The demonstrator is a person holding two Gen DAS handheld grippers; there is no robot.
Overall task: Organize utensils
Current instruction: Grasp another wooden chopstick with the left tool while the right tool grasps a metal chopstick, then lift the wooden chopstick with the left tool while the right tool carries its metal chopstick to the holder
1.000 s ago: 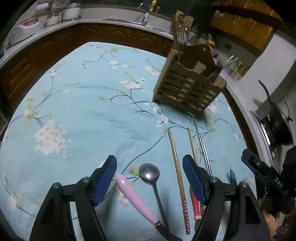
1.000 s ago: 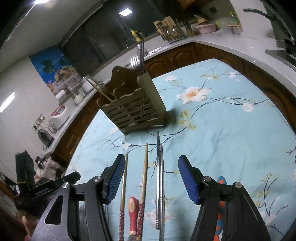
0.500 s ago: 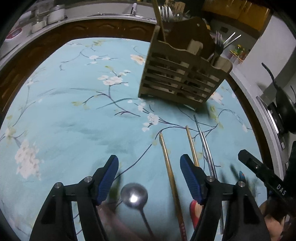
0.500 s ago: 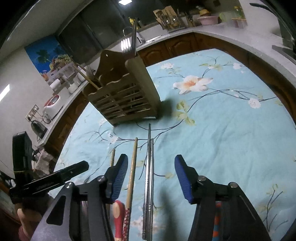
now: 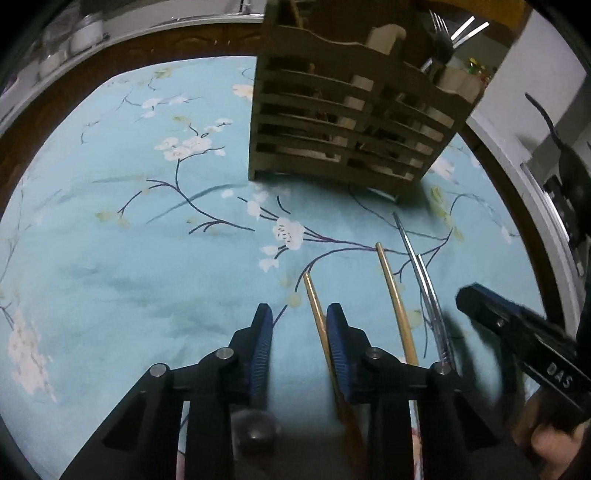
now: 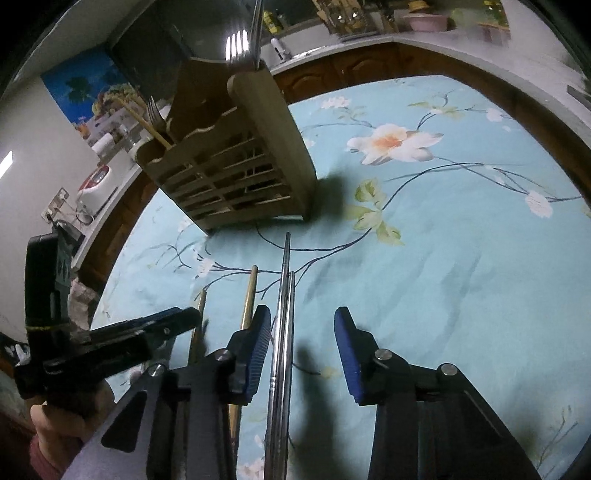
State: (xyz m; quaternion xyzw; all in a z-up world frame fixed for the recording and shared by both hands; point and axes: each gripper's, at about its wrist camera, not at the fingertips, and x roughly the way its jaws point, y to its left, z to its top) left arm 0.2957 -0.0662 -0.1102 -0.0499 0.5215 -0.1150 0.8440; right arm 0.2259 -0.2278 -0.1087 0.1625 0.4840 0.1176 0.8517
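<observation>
A wooden utensil caddy point(image 5: 354, 122) stands at the far side of the blue floral tablecloth point(image 5: 147, 258), holding forks and a chopstick; it also shows in the right wrist view point(image 6: 236, 162). Two wooden chopsticks point(image 5: 395, 295) and a pair of metal chopsticks point(image 5: 424, 280) lie in front of it. My left gripper point(image 5: 299, 332) is partly closed, low over the cloth, with nothing between its pads; a spoon bowl point(image 5: 255, 432) shows blurred beneath it. My right gripper point(image 6: 301, 343) is open around the metal chopsticks point(image 6: 284, 317), without gripping them.
A dark wooden counter edge curves around the table. Jars point(image 5: 81, 33) stand at the back left. A pan point(image 5: 565, 158) sits on the stove at the right. A rice cooker point(image 6: 92, 188) is on the counter at the left.
Both grippers moved forward toward the caddy and lower. The left gripper's jaws narrowed a lot; the spoon and pink-handled utensil slid out of view beneath it. The right jaws narrowed slightly over the metal chopsticks.
</observation>
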